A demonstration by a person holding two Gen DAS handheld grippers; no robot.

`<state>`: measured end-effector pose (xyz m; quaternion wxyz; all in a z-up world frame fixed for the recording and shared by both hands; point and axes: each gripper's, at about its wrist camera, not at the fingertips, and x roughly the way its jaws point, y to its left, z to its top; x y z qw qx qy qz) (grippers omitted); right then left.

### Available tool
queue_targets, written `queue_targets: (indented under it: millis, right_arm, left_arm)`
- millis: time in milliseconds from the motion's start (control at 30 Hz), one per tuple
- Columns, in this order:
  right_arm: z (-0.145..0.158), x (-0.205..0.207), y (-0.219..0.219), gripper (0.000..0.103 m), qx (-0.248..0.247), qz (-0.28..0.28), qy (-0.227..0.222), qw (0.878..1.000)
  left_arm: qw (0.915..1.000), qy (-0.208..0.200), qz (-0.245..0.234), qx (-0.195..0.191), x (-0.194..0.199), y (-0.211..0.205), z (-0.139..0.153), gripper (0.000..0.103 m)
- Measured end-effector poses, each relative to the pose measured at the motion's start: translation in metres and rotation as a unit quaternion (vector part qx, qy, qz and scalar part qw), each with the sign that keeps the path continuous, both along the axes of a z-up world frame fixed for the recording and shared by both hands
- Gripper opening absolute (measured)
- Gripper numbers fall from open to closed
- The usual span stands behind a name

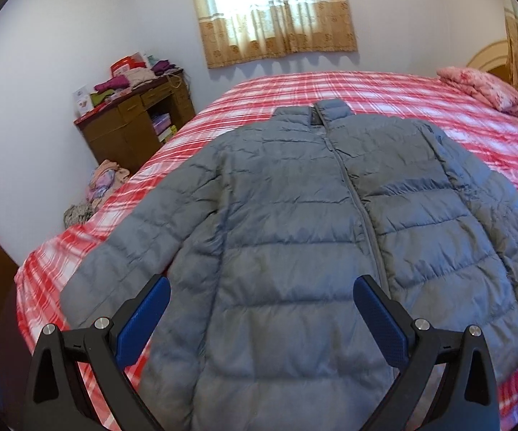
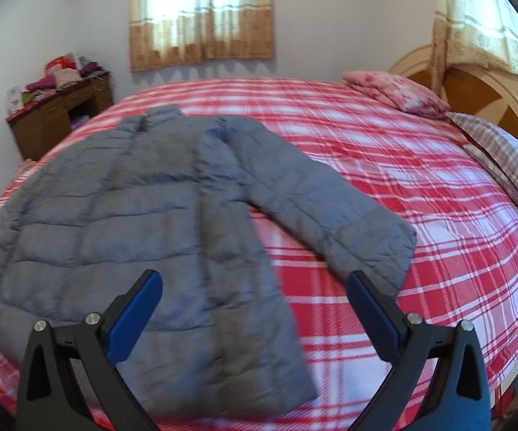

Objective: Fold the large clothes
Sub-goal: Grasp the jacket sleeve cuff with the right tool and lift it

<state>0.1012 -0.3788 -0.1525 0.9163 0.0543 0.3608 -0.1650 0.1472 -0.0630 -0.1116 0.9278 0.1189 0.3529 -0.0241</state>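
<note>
On bed [image 2: 384, 186]: jacket [image 1: 294, 237] flat, hem cropped; both tongs [image 1: 261, 318] [image 2: 254, 314] wide, empty.

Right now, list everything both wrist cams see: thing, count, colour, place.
puffer jacket: 1, grey-blue, flat on the bed, front up, zipped, sleeves spread
bed cover: 1, red and white plaid, over the bed
pillow: 1, pink floral, far right by the headboard
striped pillow: 1, grey and white, right edge of the bed
headboard: 1, cream and brown wood, right
desk: 1, brown wood, far left corner, clothes and boxes on top
clothes pile: 1, pink and mixed, below the desk
curtains: 2 windows, beige, back and right
left gripper: open, blue pads, above the jacket hem
right gripper: open, blue pads, between the hem and right sleeve cuff
</note>
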Motion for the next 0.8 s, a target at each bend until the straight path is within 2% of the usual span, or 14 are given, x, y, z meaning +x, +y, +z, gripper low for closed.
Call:
queue_targets:
  millis: [233, 433, 533, 600, 667, 733, 767, 800]
  right_arm:
    - [-0.021, 0.014, -0.061, 0.103, -0.005, -0.063, 0.022, 0.998]
    - [-0.032, 0.017, -0.116, 0.103, 0.040, -0.110, 0.012, 0.993]
    - [-0.042, 0.023, -0.136, 0.101, 0.085, -0.114, 0.017, 0.990]
    - [-0.051, 0.029, -0.144, 0.083, 0.111, -0.107, 0.029, 0.988]
    - [-0.054, 0.030, -0.145, 0.079, 0.103, -0.100, 0.025, 0.989]
    - [-0.052, 0.030, -0.147, 0.056, 0.088, -0.089, 0.026, 0.992]
    - [-0.051, 0.029, -0.152, 0.036, 0.092, -0.085, 0.023, 0.992]
    - [-0.049, 0.029, -0.159, 0.027, 0.099, -0.085, 0.024, 0.991]
  left_arm:
    - [0.9994, -0.004, 0.002, 0.034, 0.057, -0.023, -0.029, 0.102]
    - [0.9978, 0.003, 0.028, 0.059, 0.102, -0.021, -0.053, 0.102]
    - [0.9969, 0.013, 0.047, 0.062, 0.119, -0.012, -0.061, 0.102]
    - [0.9963, 0.022, 0.053, 0.064, 0.129, -0.005, -0.067, 0.102]
    - [0.9959, 0.025, 0.055, 0.067, 0.134, 0.000, -0.070, 0.102]
    - [0.9953, 0.023, 0.057, 0.075, 0.138, 0.006, -0.070, 0.102]
    - [0.9950, 0.020, 0.060, 0.077, 0.141, 0.011, -0.068, 0.102]
    - [0.9948, 0.019, 0.063, 0.077, 0.142, 0.016, -0.067, 0.102]
